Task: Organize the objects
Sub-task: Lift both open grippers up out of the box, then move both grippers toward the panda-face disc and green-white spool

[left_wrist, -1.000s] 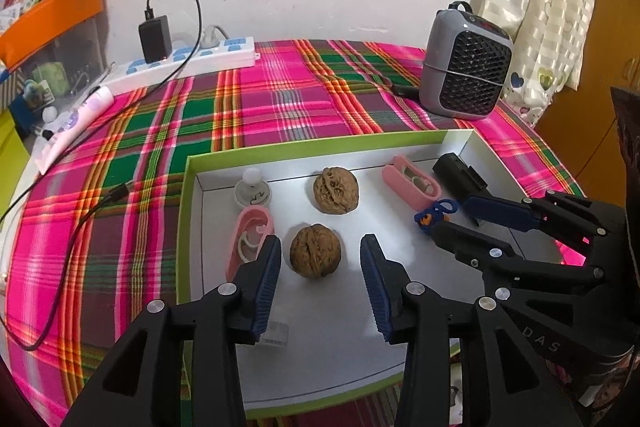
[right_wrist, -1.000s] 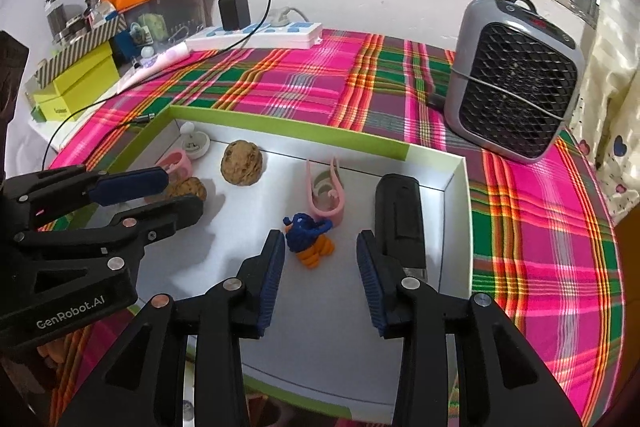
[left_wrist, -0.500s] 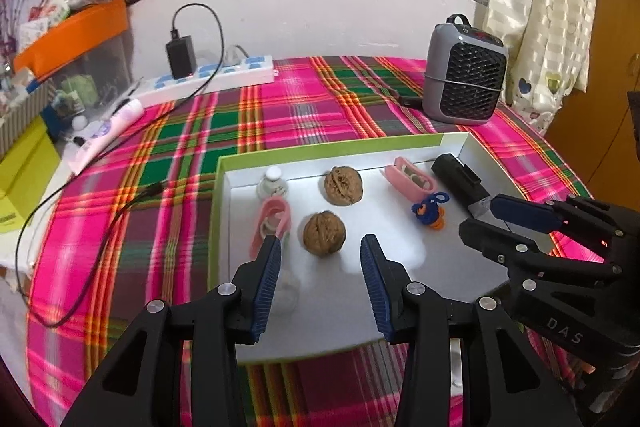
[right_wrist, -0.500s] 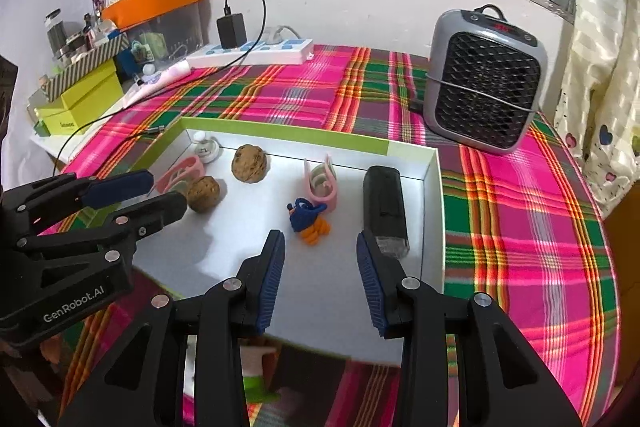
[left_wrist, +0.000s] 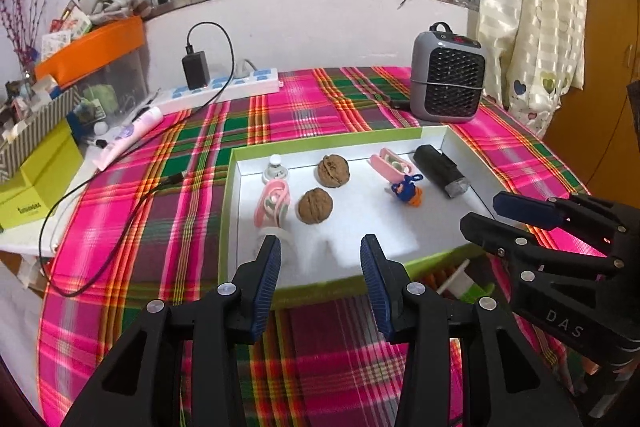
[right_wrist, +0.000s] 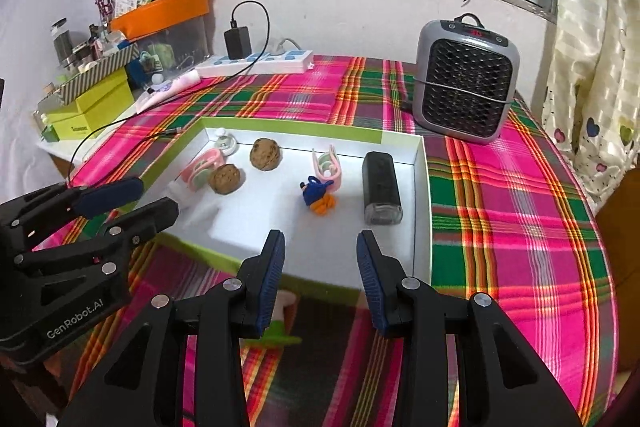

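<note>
— Left wrist view: why do the left gripper [left_wrist: 320, 259] and right gripper [right_wrist: 320, 255] hang apart-jawed, holding nothing?

— Sorted, I'd judge: walnuts [left_wrist: 315, 205] paired, pink clips [left_wrist: 273, 203] alongside, black flashlight [right_wrist: 381, 187] by the wall of the white tray [right_wrist: 423, 203] on the desk [right_wrist: 520, 227].

a grey heater [left_wrist: 447, 83] stands on the plaid tablecloth [left_wrist: 312, 107] near the back right, beside a heart-print curtain [left_wrist: 532, 7]. a white power strip [left_wrist: 224, 89] lies along the wall with a black charger [left_wrist: 195, 69] plugged in, its cable [left_wrist: 80, 195] trailing left. an orange-lidded bin [left_wrist: 96, 67] and yellow-green boxes [left_wrist: 36, 183] sit at the left.
</note>
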The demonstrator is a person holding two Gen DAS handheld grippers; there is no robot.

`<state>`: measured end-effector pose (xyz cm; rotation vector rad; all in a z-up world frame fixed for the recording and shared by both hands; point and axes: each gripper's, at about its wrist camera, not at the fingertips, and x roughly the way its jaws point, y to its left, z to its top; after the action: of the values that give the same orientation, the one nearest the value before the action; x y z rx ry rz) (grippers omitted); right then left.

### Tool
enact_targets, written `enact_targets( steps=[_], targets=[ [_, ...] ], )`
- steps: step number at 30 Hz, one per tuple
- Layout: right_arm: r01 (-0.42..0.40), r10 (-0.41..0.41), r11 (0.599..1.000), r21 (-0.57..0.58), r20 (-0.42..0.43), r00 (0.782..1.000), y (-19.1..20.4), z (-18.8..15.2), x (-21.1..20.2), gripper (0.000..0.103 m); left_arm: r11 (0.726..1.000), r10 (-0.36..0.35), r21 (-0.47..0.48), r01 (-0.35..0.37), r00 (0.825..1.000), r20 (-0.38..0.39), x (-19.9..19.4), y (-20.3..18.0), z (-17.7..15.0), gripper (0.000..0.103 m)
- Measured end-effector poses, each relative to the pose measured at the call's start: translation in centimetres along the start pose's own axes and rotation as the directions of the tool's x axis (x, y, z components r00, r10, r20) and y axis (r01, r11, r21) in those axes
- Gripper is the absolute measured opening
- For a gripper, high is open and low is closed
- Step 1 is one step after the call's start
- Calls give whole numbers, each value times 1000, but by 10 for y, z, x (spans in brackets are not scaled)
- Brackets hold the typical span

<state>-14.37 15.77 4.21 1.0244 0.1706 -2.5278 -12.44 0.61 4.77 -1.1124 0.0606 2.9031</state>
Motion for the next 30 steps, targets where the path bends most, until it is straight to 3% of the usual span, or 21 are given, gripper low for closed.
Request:
enact_targets(
  steps=[11, 14, 25, 27, 30],
  targets=[
    [-9, 9, 1000, 3, 7, 1000, 4, -17, -13, 39, 999, 44, 18, -45, 998, 36, -17, -4, -13, 40],
    [-11, 10, 1000, 9, 7, 1000, 4, -22, -15, 39, 994, 96, 48, -99, 993, 70, -23, -10, -17, 40],
    [-10, 10, 1000, 22, 1, 1000, 2, -33, -20, 39, 991, 107, 69, -114, 989, 102, -34, -16, -21, 40],
    [-10, 10, 1000, 22, -1, 1000, 2, -34, -20, 39, 986, 133, 85, -144, 983, 124, -36, -19, -23, 40],
    [-12, 12, 1000, 22, -4, 1000, 2, -35, -21, 39, 989, 116, 83, -126, 986, 123, -38, -20, -24, 40]
  ],
)
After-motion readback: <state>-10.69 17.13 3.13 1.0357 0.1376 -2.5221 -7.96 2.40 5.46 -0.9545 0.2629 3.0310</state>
